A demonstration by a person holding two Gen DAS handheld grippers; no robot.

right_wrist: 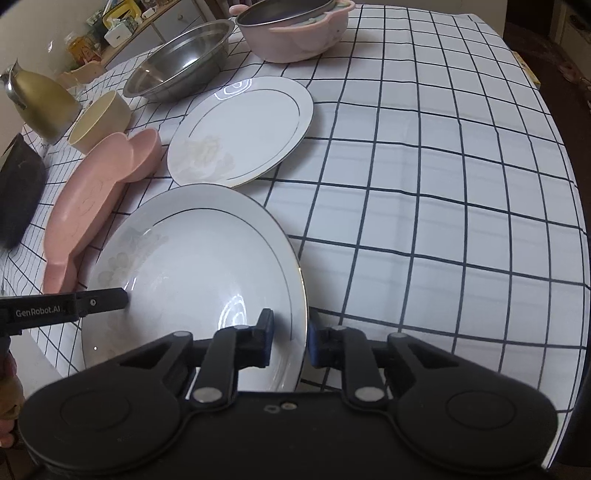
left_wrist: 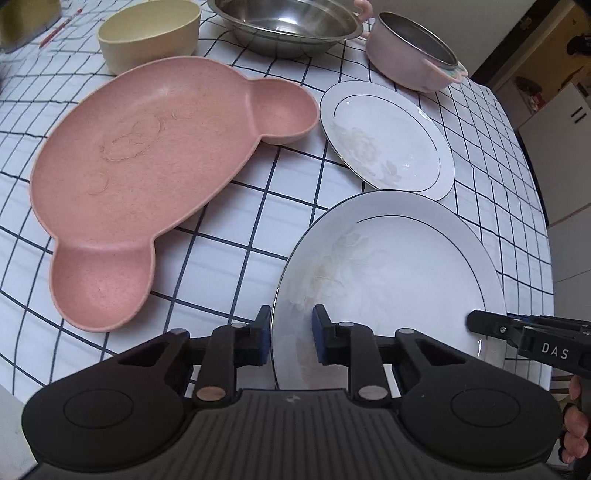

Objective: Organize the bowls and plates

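Note:
A large white plate (left_wrist: 388, 266) (right_wrist: 192, 266) with a thin dark ring and a faint flower print lies nearest on the checked tablecloth. My left gripper (left_wrist: 291, 332) straddles its left rim, one blue pad outside the edge and one over the plate, shut on the rim. My right gripper (right_wrist: 290, 339) is shut the same way on the opposite rim. Each gripper's fingertip also shows in the other wrist view. A smaller matching white plate (left_wrist: 384, 136) (right_wrist: 243, 129) lies just beyond. A pink bear-shaped divided plate (left_wrist: 147, 166) (right_wrist: 92, 206) lies to the left.
At the back stand a cream bowl (left_wrist: 147, 33), a steel bowl (left_wrist: 284, 22) and a pink pot with a steel liner (left_wrist: 410, 55). A gold kettle (right_wrist: 37, 103) and a dark object (right_wrist: 18, 192) are at the far left. Bare checked cloth (right_wrist: 424, 221) stretches to the right.

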